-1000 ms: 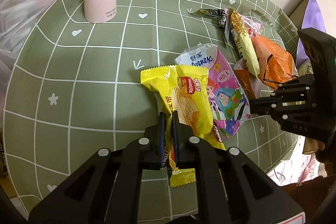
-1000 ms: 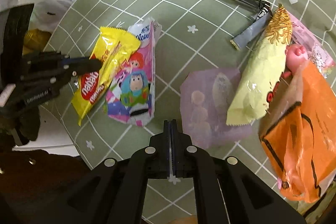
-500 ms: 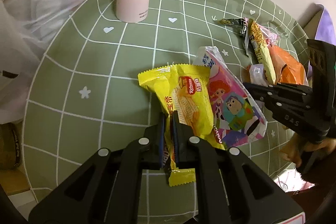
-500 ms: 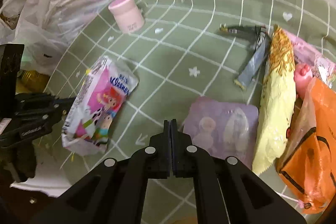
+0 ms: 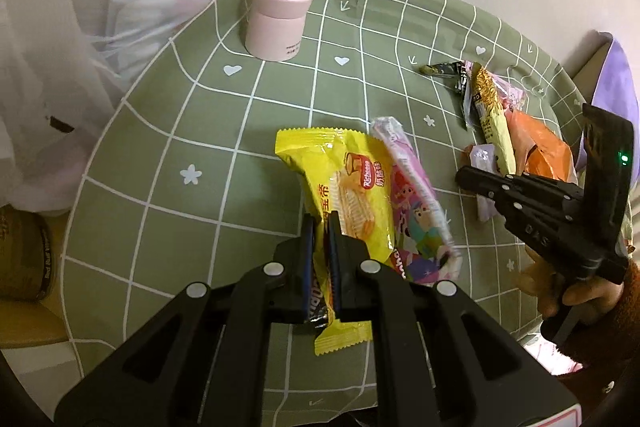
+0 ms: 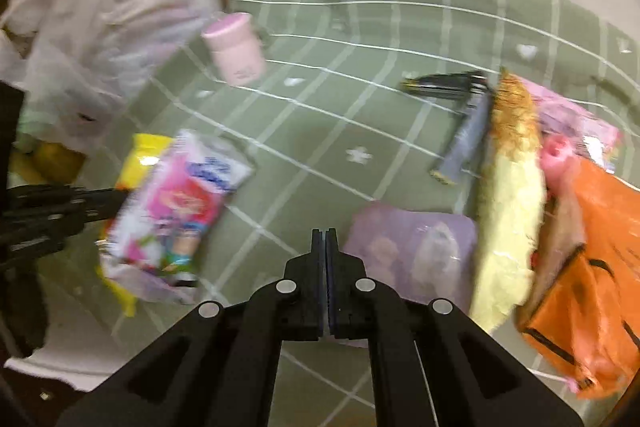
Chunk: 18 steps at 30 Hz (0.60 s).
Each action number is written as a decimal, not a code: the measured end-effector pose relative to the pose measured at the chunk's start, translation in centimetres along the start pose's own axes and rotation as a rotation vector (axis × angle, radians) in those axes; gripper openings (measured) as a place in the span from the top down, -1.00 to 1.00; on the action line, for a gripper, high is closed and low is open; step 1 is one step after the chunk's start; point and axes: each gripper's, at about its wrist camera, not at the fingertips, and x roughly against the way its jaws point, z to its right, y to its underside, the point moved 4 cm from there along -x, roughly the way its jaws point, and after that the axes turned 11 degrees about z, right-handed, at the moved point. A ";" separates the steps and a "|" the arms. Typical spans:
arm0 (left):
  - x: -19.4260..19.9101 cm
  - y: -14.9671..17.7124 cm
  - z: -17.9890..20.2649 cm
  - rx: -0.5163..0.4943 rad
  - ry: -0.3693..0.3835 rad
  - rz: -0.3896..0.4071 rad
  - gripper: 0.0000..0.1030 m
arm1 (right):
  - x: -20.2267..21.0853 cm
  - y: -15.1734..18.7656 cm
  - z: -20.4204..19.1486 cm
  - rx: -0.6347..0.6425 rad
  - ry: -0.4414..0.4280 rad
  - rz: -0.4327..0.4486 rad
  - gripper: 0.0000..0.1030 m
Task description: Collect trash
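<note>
crinkly yellow wrapper (image 5: pixel 352 195) pinched in left gripper (image 5: pixel 321 227), glossy tissue pack (image 5: pixel 416 203)

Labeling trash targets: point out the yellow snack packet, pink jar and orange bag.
yellow snack packet (image 5: pixel 352 183): left wrist view, printed front panel.
pink jar (image 5: pixel 280 23): left wrist view, side wall below the lid.
orange bag (image 6: pixel 592 267): right wrist view, crumpled front face.

The left gripper (image 5: pixel 320 227) jaws clamp the yellow snack packet (image 5: pixel 340 183).

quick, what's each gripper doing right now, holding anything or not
Left gripper: closed on the yellow snack wrapper, lifted off the green tablecloth.
Right gripper: closed, nothing between its fingers.
</note>
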 end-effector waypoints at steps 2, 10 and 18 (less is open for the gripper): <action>0.0 0.2 -0.1 0.002 -0.002 -0.004 0.86 | -0.3 0.2 0.3 -0.045 -0.013 -0.026 0.92; 0.2 1.0 -0.1 0.001 0.001 -0.018 0.86 | -0.3 -0.3 0.9 -0.107 -0.071 -0.141 0.91; 0.2 1.6 0.3 0.000 0.009 -0.030 0.86 | -1.7 -1.3 -0.4 -0.066 -0.128 -0.189 0.91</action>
